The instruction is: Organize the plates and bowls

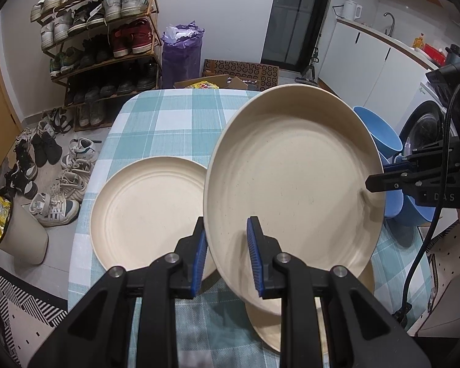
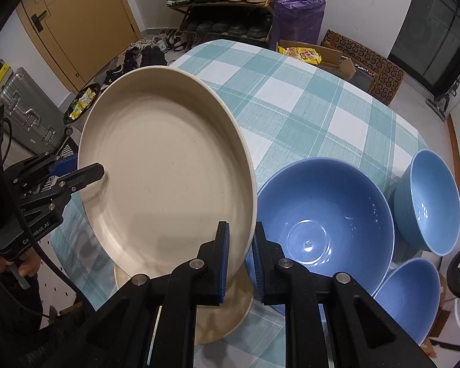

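Here both hand-held grippers (image 1: 227, 256) (image 2: 240, 257) clamp the raised plate's (image 1: 291, 184) rim.

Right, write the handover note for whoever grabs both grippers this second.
Left gripper: shut on the near rim of the raised, tilted cream round plate.
Right gripper: shut on the same plate's opposite rim.
On the checked tablecloth: a second cream plate flat to the left, a third under the held one, three blue bowls to the right.
Done: plate lifted.
Left: probably set it on another plate; bowls remain unstacked.
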Available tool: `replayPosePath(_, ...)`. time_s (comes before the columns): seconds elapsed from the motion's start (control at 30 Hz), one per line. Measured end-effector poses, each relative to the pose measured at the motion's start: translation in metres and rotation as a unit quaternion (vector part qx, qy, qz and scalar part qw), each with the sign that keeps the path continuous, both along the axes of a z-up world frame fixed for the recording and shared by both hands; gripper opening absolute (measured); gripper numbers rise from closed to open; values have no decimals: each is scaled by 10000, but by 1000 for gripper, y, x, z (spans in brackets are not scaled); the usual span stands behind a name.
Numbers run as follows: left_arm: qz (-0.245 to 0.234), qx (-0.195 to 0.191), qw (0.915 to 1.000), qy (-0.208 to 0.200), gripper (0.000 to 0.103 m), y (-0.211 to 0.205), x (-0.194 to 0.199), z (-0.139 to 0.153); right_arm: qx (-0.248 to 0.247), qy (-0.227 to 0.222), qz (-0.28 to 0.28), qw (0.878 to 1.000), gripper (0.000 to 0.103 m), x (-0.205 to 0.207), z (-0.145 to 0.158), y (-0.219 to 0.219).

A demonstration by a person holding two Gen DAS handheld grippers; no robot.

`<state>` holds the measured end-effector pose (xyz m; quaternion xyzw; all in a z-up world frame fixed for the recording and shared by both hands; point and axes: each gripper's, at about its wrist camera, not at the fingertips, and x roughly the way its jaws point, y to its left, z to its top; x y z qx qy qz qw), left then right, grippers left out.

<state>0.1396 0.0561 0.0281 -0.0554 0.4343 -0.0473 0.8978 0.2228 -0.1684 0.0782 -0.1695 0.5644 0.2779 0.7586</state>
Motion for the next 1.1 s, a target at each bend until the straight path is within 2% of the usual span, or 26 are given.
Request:
replayPosePath(0.83,20,-47,9998,172,23,-7,-18,-27,-49,109,113,9999,15,-46,-38,-14)
replayPosePath(1.1,30,-82,9997,221,23,-9,-23,-34,-15,-12,259,9997,15,-57,-44,-17)
